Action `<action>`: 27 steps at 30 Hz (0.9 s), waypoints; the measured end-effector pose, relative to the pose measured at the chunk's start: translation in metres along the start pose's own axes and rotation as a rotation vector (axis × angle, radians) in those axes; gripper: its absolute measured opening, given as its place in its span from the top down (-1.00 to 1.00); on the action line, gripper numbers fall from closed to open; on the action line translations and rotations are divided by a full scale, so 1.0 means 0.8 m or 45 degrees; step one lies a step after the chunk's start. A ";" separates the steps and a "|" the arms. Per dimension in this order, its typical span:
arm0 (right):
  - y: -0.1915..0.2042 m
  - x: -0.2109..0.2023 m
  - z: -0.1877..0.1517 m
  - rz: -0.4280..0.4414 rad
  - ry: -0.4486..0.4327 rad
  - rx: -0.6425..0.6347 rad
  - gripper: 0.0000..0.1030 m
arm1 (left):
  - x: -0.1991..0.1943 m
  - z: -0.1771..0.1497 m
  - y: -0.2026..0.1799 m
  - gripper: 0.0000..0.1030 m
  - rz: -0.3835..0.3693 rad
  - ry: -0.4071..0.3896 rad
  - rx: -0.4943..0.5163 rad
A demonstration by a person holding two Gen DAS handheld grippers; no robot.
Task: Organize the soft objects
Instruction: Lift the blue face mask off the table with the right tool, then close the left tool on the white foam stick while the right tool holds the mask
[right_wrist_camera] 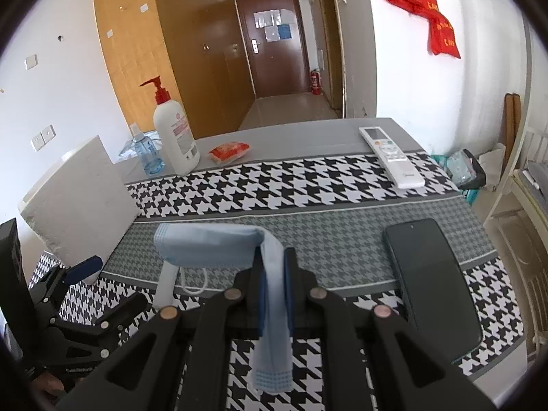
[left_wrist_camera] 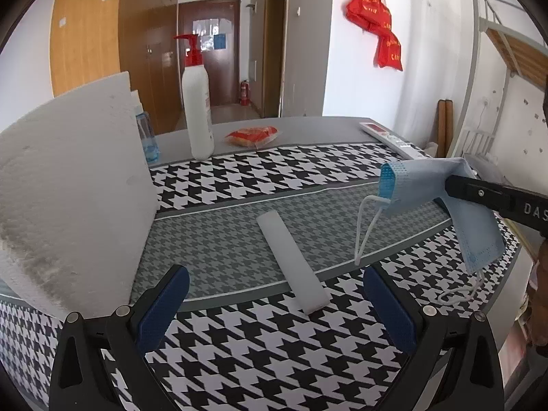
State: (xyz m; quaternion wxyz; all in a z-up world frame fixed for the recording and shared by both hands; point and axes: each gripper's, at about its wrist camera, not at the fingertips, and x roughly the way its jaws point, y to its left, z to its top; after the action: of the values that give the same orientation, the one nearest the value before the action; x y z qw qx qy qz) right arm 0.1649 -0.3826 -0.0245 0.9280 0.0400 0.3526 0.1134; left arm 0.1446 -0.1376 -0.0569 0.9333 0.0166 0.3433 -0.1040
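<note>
My right gripper [right_wrist_camera: 273,260] is shut on a light blue face mask [right_wrist_camera: 219,243] and holds it above the houndstooth table cloth [right_wrist_camera: 308,178]; the mask drapes on both sides of the jaws, ear loops hanging. In the left wrist view the mask [left_wrist_camera: 421,185] hangs at the right from the right gripper's black fingers [left_wrist_camera: 479,193]. My left gripper [left_wrist_camera: 275,294] is open and empty, low over the table, its blue pads either side of a white foam strip [left_wrist_camera: 293,260]. A large white foam block [left_wrist_camera: 68,191] stands at the left, close to the left gripper.
A white pump bottle [right_wrist_camera: 174,133], a small blue bottle [right_wrist_camera: 147,154] and a red snack packet [right_wrist_camera: 227,152] stand at the back. A white remote [right_wrist_camera: 390,157] lies back right. A black phone [right_wrist_camera: 435,281] lies at the right, near the table edge.
</note>
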 end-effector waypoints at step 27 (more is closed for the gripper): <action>-0.029 0.000 -0.019 0.003 0.012 0.081 0.76 | 0.056 0.009 -0.019 -0.41 0.052 0.196 -0.043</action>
State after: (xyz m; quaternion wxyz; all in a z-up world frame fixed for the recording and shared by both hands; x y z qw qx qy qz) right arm 0.1587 -0.4050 -0.0397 0.9245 0.0695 0.3602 0.1035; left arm 0.1793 -0.1615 -0.0794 0.9062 0.0160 0.4154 -0.0775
